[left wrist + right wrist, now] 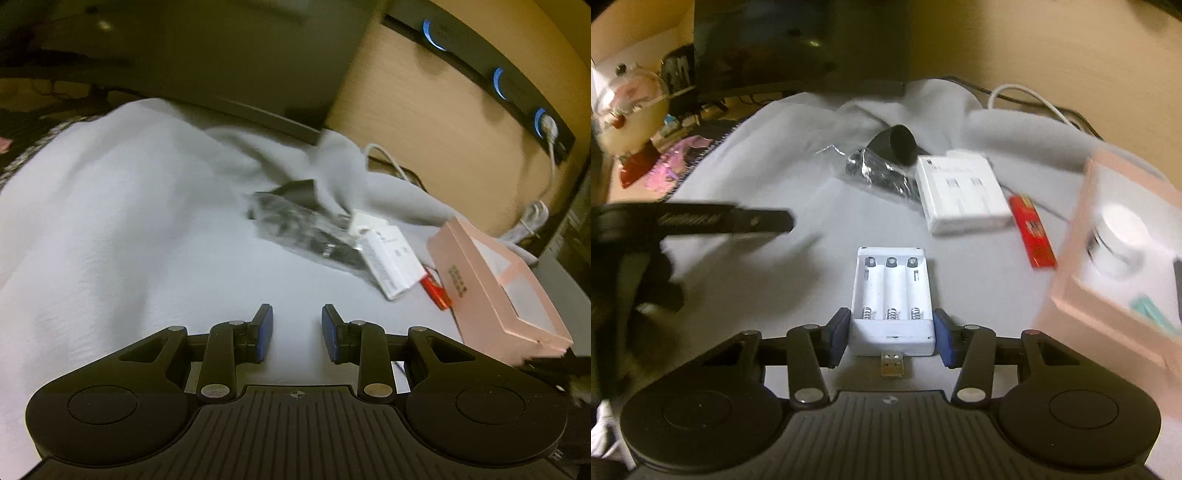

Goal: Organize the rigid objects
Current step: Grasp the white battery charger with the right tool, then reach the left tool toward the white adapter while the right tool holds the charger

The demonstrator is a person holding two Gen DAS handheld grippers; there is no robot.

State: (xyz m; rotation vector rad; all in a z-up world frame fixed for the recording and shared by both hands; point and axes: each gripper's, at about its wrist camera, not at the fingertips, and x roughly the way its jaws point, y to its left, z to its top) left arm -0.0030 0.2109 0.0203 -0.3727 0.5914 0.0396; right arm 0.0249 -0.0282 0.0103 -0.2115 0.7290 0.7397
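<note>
My right gripper [891, 334] is shut on a white USB battery charger [892, 295] holding three white batteries, its USB plug pointing back at me. My left gripper [297, 330] is open and empty over the grey cloth [129, 221]. A pink open box [491, 284] stands at the right; in the right wrist view the pink box [1108, 266] holds a white round jar [1119, 236]. A white flat box [960, 188], a red lighter [1032, 230] and a black item in clear wrap [882, 173] lie ahead. The left gripper's body [694, 221] shows blurred at left.
A dark monitor [221, 55] stands behind the cloth. White cables [528, 218] and a black strip with blue rings [498, 77] run along the wooden wall. A glass jar [628, 114] and pink clutter [672, 166] sit at far left.
</note>
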